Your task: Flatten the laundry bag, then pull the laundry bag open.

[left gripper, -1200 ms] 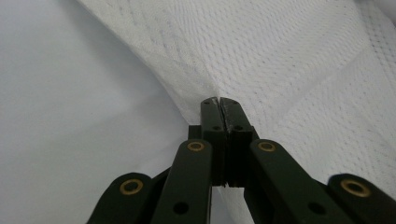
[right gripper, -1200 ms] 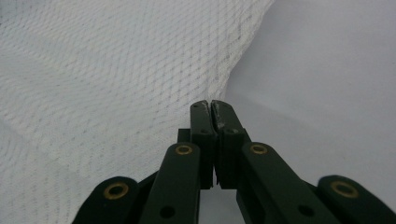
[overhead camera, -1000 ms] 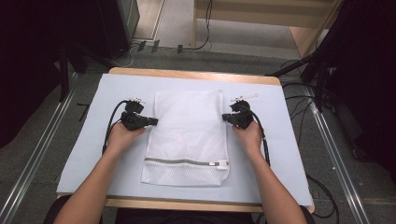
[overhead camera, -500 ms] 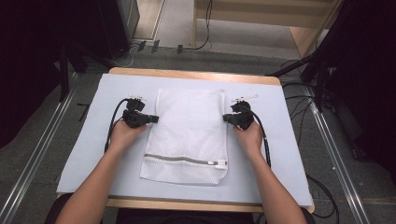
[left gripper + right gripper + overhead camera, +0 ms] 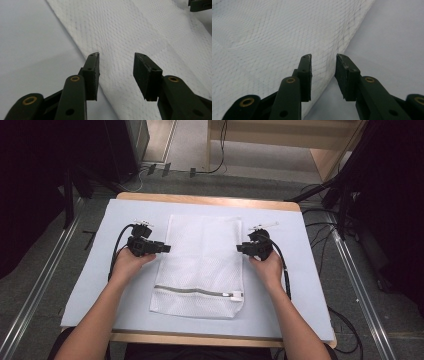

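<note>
Pale-blue worktop [image 5: 90,285] bears a limp, light mesh laundry bag [image 5: 202,265]; left gripper [image 5: 166,248] and right gripper [image 5: 239,248], jaws just opening with nothing pinched, flank its side hems, the best grips.

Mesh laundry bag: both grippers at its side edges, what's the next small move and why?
Probably draw both grippers back off the edges. The left gripper and right gripper have just been opening, pads clear of the fabric, and the white mesh laundry bag lies flat and straight on the table, zipper nearest the person.

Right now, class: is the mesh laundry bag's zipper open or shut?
Shut: the zipper runs as one closed line across the mesh laundry bag, its pull at the right end.
</note>
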`<state>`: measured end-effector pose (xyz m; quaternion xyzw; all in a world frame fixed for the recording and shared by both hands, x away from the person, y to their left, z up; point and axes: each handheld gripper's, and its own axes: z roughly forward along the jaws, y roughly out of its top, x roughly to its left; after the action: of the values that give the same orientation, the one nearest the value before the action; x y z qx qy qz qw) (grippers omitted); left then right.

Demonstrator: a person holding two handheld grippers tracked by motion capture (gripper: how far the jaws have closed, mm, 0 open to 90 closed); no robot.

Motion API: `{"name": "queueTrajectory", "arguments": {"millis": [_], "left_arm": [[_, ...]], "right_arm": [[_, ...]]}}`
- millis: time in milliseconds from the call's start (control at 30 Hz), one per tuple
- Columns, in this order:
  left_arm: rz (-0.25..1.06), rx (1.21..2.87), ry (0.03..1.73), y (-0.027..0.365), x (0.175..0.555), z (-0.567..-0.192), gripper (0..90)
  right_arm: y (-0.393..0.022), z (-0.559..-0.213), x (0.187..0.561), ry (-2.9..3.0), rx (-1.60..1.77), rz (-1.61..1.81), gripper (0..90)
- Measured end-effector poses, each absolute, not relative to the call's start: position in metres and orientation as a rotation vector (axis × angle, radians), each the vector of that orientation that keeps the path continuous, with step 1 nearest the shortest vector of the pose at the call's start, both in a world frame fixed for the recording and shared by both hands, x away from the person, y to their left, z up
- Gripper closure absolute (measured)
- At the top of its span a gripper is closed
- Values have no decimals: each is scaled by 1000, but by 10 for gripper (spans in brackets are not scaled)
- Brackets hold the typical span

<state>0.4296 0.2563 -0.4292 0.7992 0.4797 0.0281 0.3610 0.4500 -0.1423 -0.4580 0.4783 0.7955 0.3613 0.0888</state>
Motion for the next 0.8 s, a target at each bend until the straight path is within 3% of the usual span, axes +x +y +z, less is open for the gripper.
{"name": "queueTrajectory", "arguments": {"millis": [633, 800], "left_arm": [[25, 2101, 1143, 238, 417, -414, 465], [4, 2117, 1113, 232, 411, -411, 428]], "right_arm": [[-144, -443, 426, 2383, 1363, 1148, 676], [-146, -438, 414, 2396, 1333, 1175, 609]]}}
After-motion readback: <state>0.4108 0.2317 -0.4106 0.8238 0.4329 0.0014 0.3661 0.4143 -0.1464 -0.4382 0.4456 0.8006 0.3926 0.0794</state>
